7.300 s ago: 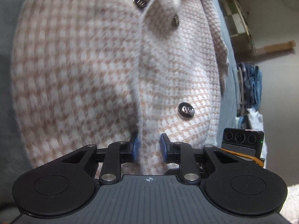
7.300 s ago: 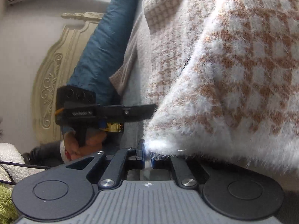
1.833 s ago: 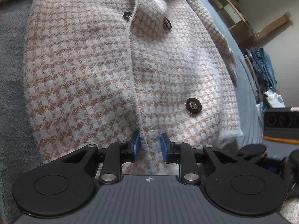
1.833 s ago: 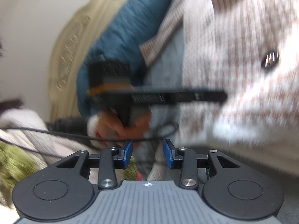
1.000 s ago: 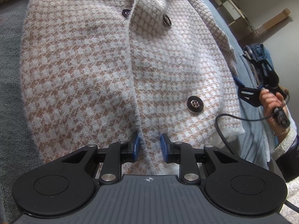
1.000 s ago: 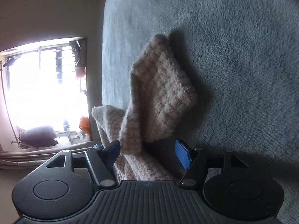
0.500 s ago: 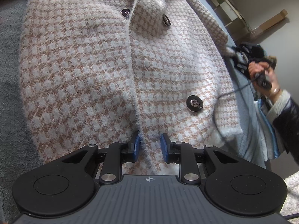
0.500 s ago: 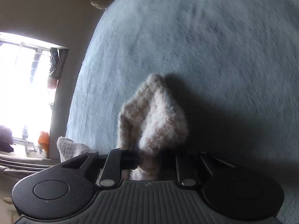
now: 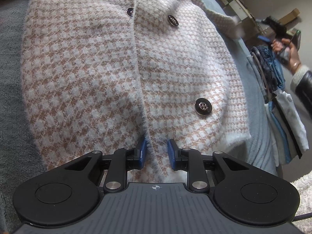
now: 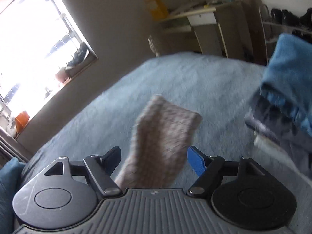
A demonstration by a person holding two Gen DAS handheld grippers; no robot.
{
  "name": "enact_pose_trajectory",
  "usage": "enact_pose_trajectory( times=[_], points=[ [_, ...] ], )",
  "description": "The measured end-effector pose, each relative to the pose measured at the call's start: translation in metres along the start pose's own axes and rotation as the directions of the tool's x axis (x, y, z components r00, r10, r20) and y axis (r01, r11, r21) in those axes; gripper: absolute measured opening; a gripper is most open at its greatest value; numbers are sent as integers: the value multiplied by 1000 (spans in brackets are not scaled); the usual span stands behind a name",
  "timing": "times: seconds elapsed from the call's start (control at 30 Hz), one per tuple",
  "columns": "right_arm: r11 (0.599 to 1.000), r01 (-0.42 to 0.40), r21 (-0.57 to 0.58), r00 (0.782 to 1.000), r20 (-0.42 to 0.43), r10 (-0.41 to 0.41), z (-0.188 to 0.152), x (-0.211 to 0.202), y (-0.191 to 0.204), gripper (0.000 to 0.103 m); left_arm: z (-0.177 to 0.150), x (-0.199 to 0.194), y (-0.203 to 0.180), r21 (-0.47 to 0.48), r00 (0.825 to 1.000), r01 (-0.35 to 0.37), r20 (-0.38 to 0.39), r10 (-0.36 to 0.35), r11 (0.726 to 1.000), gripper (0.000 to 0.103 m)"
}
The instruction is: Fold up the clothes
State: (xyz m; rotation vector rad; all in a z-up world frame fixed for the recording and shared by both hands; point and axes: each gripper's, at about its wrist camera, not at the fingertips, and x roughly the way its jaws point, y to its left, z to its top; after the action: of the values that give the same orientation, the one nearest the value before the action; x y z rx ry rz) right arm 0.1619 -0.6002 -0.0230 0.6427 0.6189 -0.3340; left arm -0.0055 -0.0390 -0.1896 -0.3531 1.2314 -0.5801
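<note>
A fuzzy beige-and-white houndstooth cardigan with dark round buttons lies spread on a grey-blue blanket. My left gripper sits at the bottom hem, its blue pads a little apart around the front placket edge, not pinching it. In the right wrist view my right gripper is wide open, and the cardigan's sleeve end lies loose between the jaws over the blanket. The right view is blurred by motion.
A stack of folded blue and white clothes sits at the right bed edge, also in the right wrist view. The person's hand with the other gripper is far right. A window and shelves stand beyond the bed.
My right gripper went from closed on the sleeve to wide open and tilted up, showing the room. The left gripper has stayed at the hem.
</note>
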Motion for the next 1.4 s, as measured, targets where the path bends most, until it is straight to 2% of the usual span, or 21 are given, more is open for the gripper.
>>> enact_pose_trajectory(
  times=[0.1, 0.17, 0.27, 0.33, 0.47, 0.5, 0.77, 0.8, 0.83, 0.87, 0.9, 0.93, 0.97, 1.07, 1.17, 1.27, 1.33, 1.4],
  points=[
    [995, -84, 46, 992, -93, 87, -47, -9, -22, 72, 0, 0, 1, 0, 1000, 9, -3, -9, 1000, 24],
    [982, -175, 76, 967, -171, 186, -75, -21, -33, 70, 1, 0, 2, -1, 1000, 16, -7, -16, 1000, 24],
    [951, -300, 74, 906, -292, 308, -115, -48, -36, 67, 2, -1, 4, -5, 999, 28, -15, -28, 1000, 24],
    [927, -371, 50, 847, -392, 360, -140, -65, -33, 64, 3, -1, 6, -14, 999, 42, -20, -42, 999, 24],
    [903, -428, -28, 765, -543, 346, -185, -93, -27, 61, 2, 0, 9, -26, 998, 63, -23, -63, 998, 24],
    [901, -432, -34, 752, -566, 338, -193, -97, -28, 61, 2, 0, 10, -28, 998, 65, -23, -65, 998, 24],
    [912, -409, -17, 734, -600, 318, -233, -115, -38, 61, 0, 0, 6, -34, 999, 46, 0, -46, 998, 24],
    [914, -406, -15, 731, -605, 315, -238, -117, -39, 58, 0, 0, 5, -33, 999, 43, 5, -43, 999, 24],
    [915, -403, -13, 729, -609, 313, -244, -119, -40, 53, -1, 0, 5, -30, 999, 38, 10, -38, 999, 24],
    [916, -400, -11, 727, -613, 310, -249, -121, -41, 37, -1, 0, 3, -24, 999, 32, 14, -32, 999, 22],
    [918, -397, -9, 724, -617, 308, -254, -123, -43, 15, -1, -1, 1, -11, 999, 28, 16, -28, 1000, 18],
    [919, -395, -7, 722, -621, 305, -259, -126, -44, 8, -1, -1, -2, 4, 1000, 26, 17, -26, 1000, 13],
    [920, -392, -5, 719, -625, 303, -264, -128, -45, 8, -1, -2, -6, 19, 999, 28, 17, -28, 999, 6],
    [882, -468, -62, 730, -590, 346, -251, -146, -38, 7, -1, -3, -14, 50, 999, 48, 7, -48, 998, 4],
    [897, -426, -117, 767, -573, 289, -238, -150, -47, 6, -1, 4, -15, 29, 997, 82, -21, -81, 996, 4],
    [918, -380, -110, 768, -591, 247, -243, -143, -55, 6, 1, 6, -19, 47, 997, 79, -29, -78, 996, 3],
    [902, -409, -135, 779, -567, 269, -240, -153, -49, 6, 0, 6, -17, 41, 996, 84, -31, -83, 996, 3],
    [902, -408, -139, 781, -565, 266, -242, -152, -50, 6, 0, 7, -16, 40, 996, 87, -35, -86, 995, 3]
  ],
)
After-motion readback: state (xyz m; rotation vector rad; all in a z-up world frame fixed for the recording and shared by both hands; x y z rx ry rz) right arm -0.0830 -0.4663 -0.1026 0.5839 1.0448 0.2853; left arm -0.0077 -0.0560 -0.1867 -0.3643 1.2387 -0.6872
